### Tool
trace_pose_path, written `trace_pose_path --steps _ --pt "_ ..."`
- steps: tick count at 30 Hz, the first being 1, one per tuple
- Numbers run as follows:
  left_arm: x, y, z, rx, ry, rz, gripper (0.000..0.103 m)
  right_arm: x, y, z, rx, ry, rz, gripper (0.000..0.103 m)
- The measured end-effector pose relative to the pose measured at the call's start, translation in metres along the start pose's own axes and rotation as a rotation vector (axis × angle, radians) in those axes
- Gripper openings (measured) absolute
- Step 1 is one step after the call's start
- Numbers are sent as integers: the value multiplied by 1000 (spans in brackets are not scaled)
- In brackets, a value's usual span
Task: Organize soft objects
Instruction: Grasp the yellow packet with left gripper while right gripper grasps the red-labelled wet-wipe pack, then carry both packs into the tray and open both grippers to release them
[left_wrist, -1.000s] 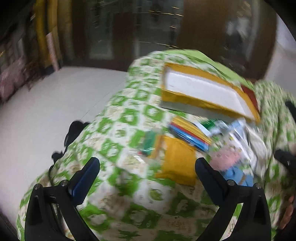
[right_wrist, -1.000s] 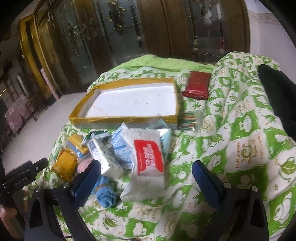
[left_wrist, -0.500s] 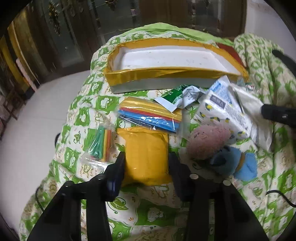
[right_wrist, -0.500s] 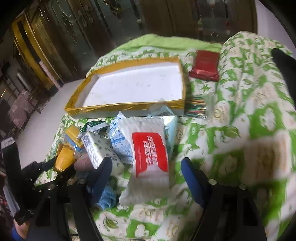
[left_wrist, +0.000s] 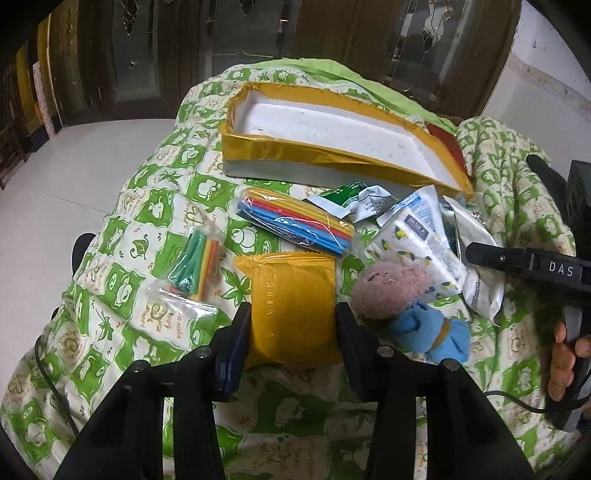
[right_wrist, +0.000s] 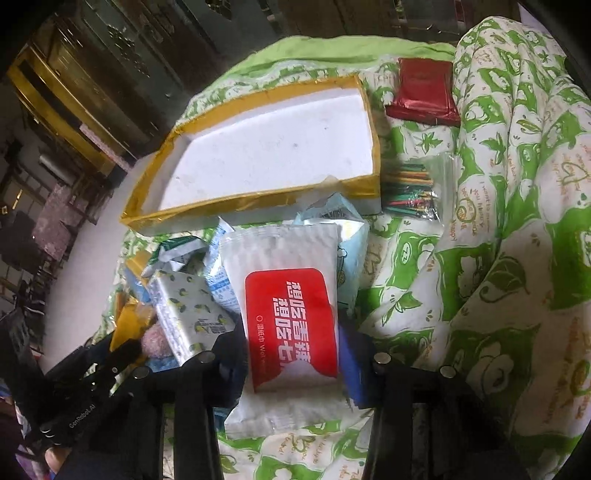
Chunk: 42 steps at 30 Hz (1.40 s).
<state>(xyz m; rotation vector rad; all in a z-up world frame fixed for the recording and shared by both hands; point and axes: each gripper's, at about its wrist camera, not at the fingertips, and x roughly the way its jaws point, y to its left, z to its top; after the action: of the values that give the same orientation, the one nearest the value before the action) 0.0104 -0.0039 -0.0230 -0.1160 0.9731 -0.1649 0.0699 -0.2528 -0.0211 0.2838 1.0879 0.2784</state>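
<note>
Grip check: left gripper (left_wrist: 293, 326) clamped across yellow packet (left_wrist: 291, 306), right gripper (right_wrist: 291, 354) across wipes pack (right_wrist: 284, 314). Both light, squashy, slick film; best held mid-body.

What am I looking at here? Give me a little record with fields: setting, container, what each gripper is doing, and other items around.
setting: green-and-white quilt on a bed
container: gold-edged white tray, nothing inside
left gripper: jaws closed on the yellow packet
right gripper: jaws closed on the wet-wipes pack with a red label
other items: plush doll, lemon-print tissue pack, bag of coloured sticks, red packet
</note>
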Motion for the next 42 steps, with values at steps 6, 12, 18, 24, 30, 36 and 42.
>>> trace_pose_path --steps 6,12,18,24,30,36,42 --pt "-14 5 1 -31 -39 -27 44 -27 0 -6 19 -61 47 45" --pt "-25 2 6 -28 -61 -39 44 -50 10 -5 -26 -111 31 45" --pt "-31 -2 15 -23 -66 -48 44 -67 18 10 -60 -128 42 45" --pt "-42 -3 40 -20 -84 -60 44 -75 20 35 -61 -141 46 45" --pt "-40 -5 77 -18 -108 -68 44 -73 21 68 -31 -184 31 45" --pt "-22 -5 115 -32 -117 -78 44 -58 15 99 15 -235 3 45" --pt "12 -4 144 -39 -95 -59 44 -29 13 123 16 -244 -15 45"
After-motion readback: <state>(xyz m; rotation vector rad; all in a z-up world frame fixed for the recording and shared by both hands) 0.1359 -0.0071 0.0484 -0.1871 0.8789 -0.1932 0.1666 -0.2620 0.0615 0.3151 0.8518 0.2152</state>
